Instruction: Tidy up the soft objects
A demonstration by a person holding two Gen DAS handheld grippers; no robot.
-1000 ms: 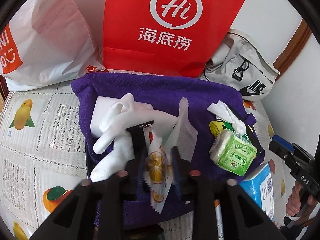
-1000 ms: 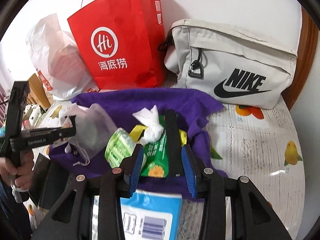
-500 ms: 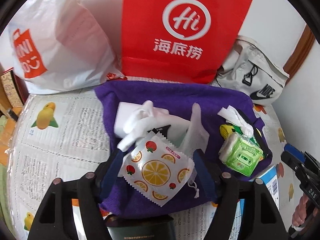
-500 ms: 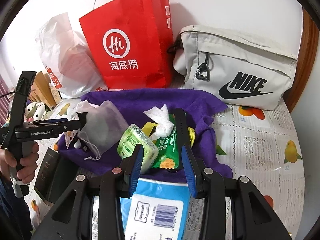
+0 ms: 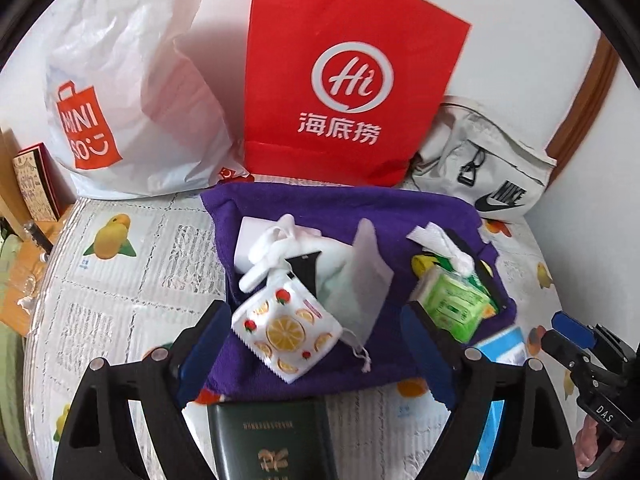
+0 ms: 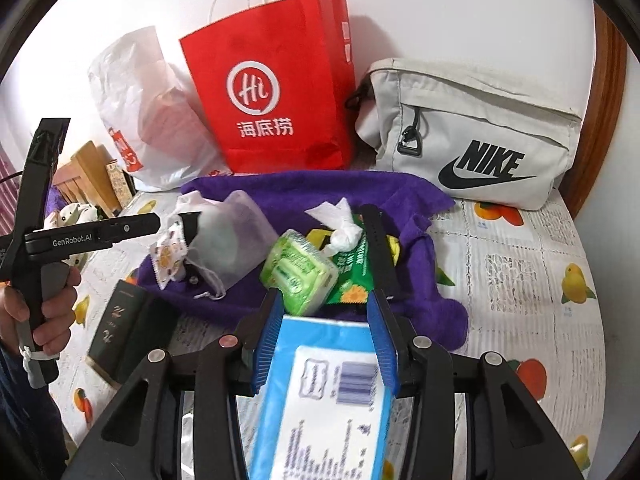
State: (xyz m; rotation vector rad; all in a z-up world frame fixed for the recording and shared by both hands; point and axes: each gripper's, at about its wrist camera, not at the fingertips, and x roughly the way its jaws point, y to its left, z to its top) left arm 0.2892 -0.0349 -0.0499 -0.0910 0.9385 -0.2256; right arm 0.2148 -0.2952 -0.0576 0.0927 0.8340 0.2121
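Jaws of left gripper (image 5: 316, 344) spread around citrus-print sachet (image 5: 286, 330).

— Purple towel (image 5: 332, 208): soft cloth, matt, fuzzy nap; tablecloth (image 5: 132, 280): smooth, printed with fruit and a lace pattern, faint sheen.

— Red bag (image 6: 272, 92): stiff matt paper, creased; white bag (image 5: 132, 80): thin crinkled plastic, glossy in the folds; beige pouch (image 6: 472, 132): woven cloth, matt.

— Orange-print sachet (image 5: 286, 332): slick film, slightly shiny; green tissue pack (image 6: 298, 270): glossy plastic wrap; blue pack (image 6: 328, 396): the same smooth shine.

— Drawstring pouch (image 6: 228, 244): thin, gauzy, half see-through; green booklet (image 5: 272, 440): matt, grained cover.
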